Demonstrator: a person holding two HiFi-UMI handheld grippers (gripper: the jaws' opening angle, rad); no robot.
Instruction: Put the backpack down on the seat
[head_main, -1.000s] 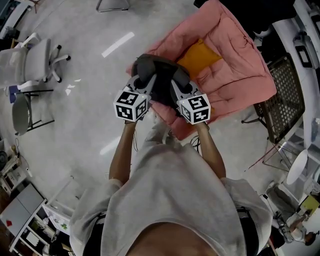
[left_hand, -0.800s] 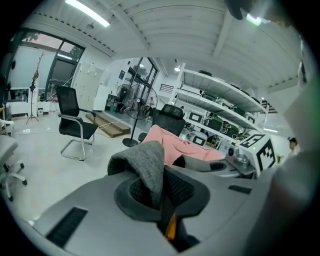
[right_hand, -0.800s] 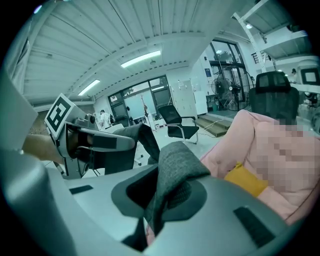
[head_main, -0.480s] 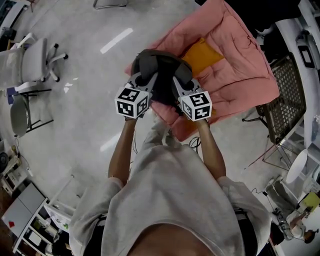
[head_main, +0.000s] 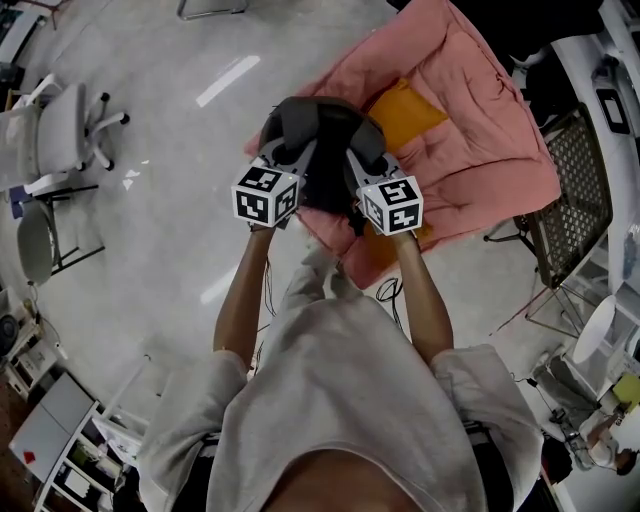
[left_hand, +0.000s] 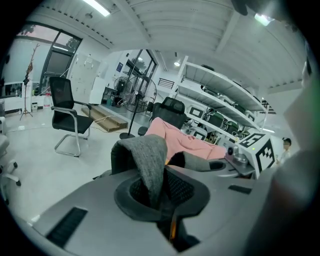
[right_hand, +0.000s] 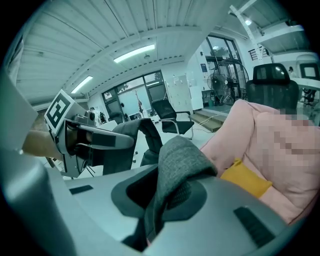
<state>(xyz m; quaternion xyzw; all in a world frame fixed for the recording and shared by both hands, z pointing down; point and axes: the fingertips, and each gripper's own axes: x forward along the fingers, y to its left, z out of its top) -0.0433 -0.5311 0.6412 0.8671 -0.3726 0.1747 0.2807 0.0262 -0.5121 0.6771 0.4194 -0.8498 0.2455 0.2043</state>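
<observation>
A dark grey backpack (head_main: 322, 150) hangs between both grippers over the front edge of the pink padded seat (head_main: 470, 130). My left gripper (head_main: 290, 160) is shut on one grey shoulder strap (left_hand: 149, 162). My right gripper (head_main: 352, 165) is shut on the other grey strap (right_hand: 177, 167). Behind the backpack an orange cushion (head_main: 402, 112) lies on the seat; in the right gripper view the cushion (right_hand: 245, 179) shows just beyond the strap. The backpack's lower body is hidden by the grippers and their marker cubes.
A white office chair (head_main: 70, 125) and a grey stool (head_main: 40, 235) stand at the left on the pale floor. A wire-mesh chair (head_main: 565, 195) stands right of the seat. Cables (head_main: 390, 290) lie on the floor near the person's feet. A black chair (left_hand: 67, 117) stands further off.
Both grippers and the backpack have moved a little farther forward toward the pink seat. The grips on the straps are unchanged.
</observation>
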